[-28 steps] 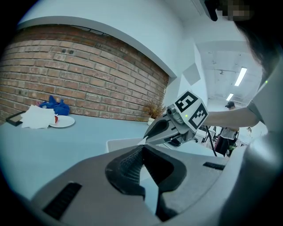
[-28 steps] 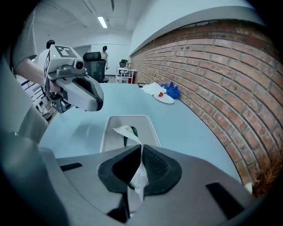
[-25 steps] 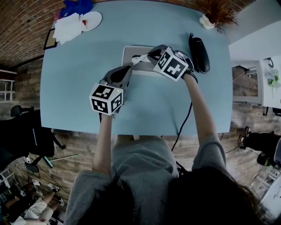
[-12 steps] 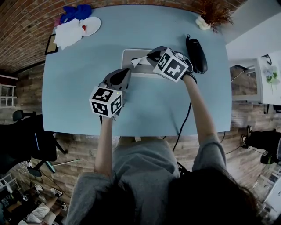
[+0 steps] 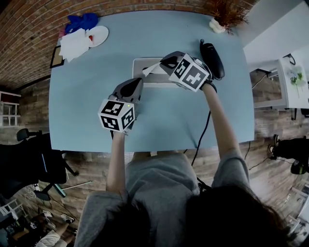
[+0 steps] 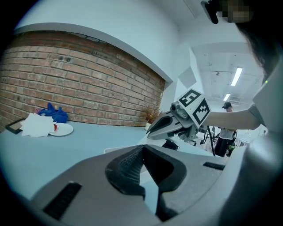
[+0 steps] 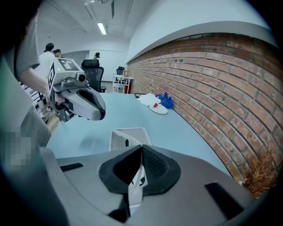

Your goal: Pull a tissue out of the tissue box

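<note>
A pale tissue box (image 5: 143,73) lies flat on the blue table (image 5: 87,101), and in the right gripper view the tissue box (image 7: 128,136) shows just beyond the jaws. My right gripper (image 5: 164,61) hangs over the box's right half, shut on a white tissue (image 5: 151,68) that stretches down toward the slot. The tissue (image 7: 135,187) is pinched between its pads. My left gripper (image 5: 136,83) hovers just in front of the box, shut with nothing in it. From the left gripper view the right gripper (image 6: 164,126) is seen above the box.
A black handset (image 5: 211,60) lies right of the box, with a cable running off the front edge. A dried plant (image 5: 223,13) stands at the back right. A white plate, papers and blue cloth (image 5: 81,34) sit at the back left.
Hardly anything differs. The right gripper keeps its hold on the tissue over the box, the left stays put in front, and the head view has shifted a little.
</note>
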`<control>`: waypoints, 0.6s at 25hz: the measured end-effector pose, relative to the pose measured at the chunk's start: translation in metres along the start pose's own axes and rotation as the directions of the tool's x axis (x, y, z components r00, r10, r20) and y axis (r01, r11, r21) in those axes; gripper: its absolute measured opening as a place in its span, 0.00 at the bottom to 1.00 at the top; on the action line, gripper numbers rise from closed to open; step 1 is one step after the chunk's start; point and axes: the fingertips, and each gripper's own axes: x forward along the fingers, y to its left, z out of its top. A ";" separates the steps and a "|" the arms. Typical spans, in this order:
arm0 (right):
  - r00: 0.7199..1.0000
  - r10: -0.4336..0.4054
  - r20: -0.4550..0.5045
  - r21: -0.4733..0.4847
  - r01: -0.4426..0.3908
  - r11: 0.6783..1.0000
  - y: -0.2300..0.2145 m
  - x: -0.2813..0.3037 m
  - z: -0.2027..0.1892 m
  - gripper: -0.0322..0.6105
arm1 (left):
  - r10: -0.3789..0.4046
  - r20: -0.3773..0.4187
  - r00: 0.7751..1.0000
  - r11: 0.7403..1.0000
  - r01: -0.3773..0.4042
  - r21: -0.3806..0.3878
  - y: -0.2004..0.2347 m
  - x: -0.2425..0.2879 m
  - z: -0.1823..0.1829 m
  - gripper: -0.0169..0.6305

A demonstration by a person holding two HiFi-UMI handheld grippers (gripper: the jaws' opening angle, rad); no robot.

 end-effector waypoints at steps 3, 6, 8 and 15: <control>1.000 -0.013 0.018 0.008 0.013 1.000 -0.001 -0.008 0.005 0.05 | -0.006 0.006 1.000 1.000 0.006 0.004 -0.003 0.000 0.003 0.03; 0.999 -0.022 0.046 0.024 0.020 1.000 -0.002 -0.016 0.011 0.05 | -0.013 0.014 1.000 1.000 0.013 0.012 -0.005 -0.001 0.008 0.03; 0.998 -0.027 0.060 0.029 0.025 0.999 -0.001 -0.022 0.015 0.05 | -0.017 0.023 1.000 1.000 0.016 0.018 -0.007 -0.002 0.012 0.03; 0.994 -0.057 0.096 0.035 0.054 0.998 0.001 -0.040 0.022 0.05 | -0.028 0.045 0.999 0.999 0.026 0.041 -0.015 -0.005 0.023 0.03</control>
